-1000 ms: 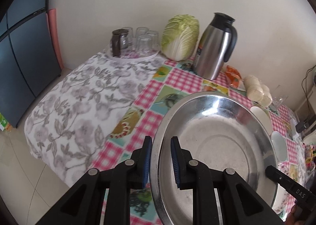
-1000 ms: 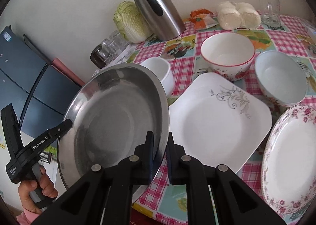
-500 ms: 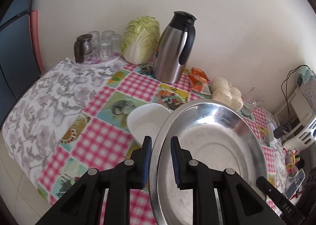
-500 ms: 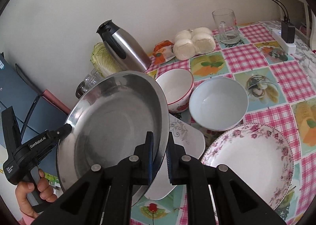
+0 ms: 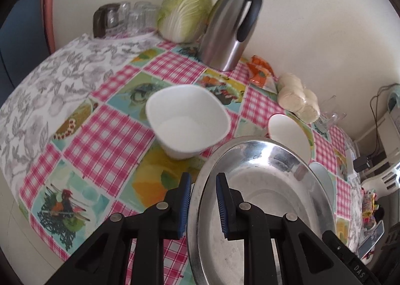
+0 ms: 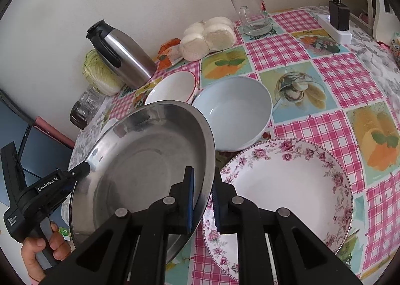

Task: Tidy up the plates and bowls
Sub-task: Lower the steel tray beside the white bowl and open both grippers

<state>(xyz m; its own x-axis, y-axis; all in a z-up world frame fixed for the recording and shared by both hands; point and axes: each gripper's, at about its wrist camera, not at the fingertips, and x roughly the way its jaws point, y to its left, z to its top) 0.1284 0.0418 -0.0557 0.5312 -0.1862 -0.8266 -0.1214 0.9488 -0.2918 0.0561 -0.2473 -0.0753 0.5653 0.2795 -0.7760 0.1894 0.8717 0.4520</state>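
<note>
Both claws, the left gripper [image 5: 203, 202] and the right gripper [image 6: 202, 201], were clamped on opposite rims of the steel plate [image 6: 147, 160], carried tilted above the near-left table edge. The floral plate [image 6: 287, 185], blue bowl [image 6: 232, 112] and white bowl [image 5: 187, 120] sat unstacked (sorting barely begun, I judged).

Right gripper [image 6: 202, 200] pinches the rim of a big metal pan [image 6: 140, 167], held up over the table w/ the left gripper [image 6: 86, 167], maybe gripping too.

Table [image 6: 325, 125], checked cloth: floral plate [image 6: 287, 185], pale bowl [image 6: 235, 112], flask [image 5: 227, 27], cabbage [image 5: 185, 10].
</note>
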